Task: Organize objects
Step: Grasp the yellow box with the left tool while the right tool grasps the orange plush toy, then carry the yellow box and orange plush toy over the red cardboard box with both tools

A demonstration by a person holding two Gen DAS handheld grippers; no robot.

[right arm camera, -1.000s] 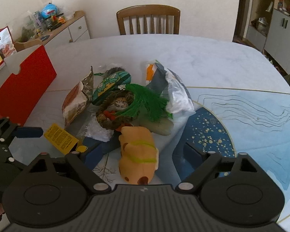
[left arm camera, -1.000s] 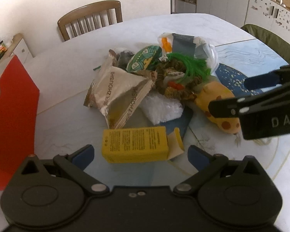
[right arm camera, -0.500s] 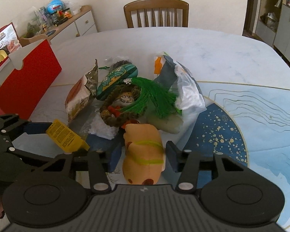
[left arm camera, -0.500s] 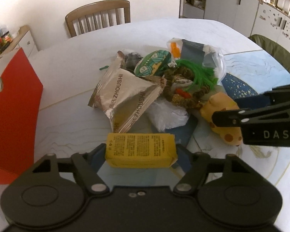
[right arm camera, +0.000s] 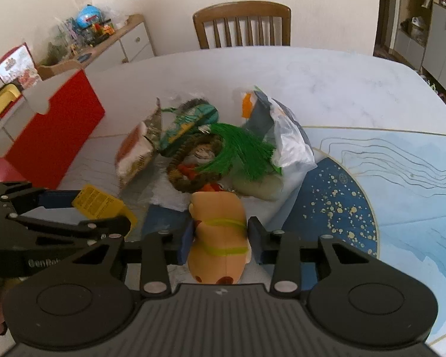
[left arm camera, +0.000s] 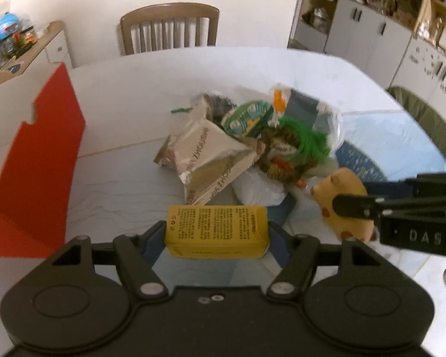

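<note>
A yellow carton (left arm camera: 217, 229) sits crosswise between the pads of my left gripper (left arm camera: 217, 236), held a little above the table. The jaws are still closing and press on its two ends. The right wrist view shows the same carton (right arm camera: 95, 200) in the left gripper (right arm camera: 89, 211). An orange plush toy (right arm camera: 220, 232) with a green band lies on the table between the blue pads of my right gripper (right arm camera: 220, 239). Those jaws are closing and touch its sides. In the left wrist view the right gripper (left arm camera: 352, 196) grips the plush toy (left arm camera: 342, 196).
A pile lies mid-table: silver snack bag (left arm camera: 208, 157), green tassel with bead string (right arm camera: 240, 151), clear plastic bag (right arm camera: 288, 148), white wrap. An open red box (left arm camera: 44, 160) stands at the left. A wooden chair (left arm camera: 169, 26) is behind the marble table (right arm camera: 327, 83).
Both grippers went from wide open to closed, the left on the yellow carton, the right on the plush toy. The left gripper rose slightly with the carton.
</note>
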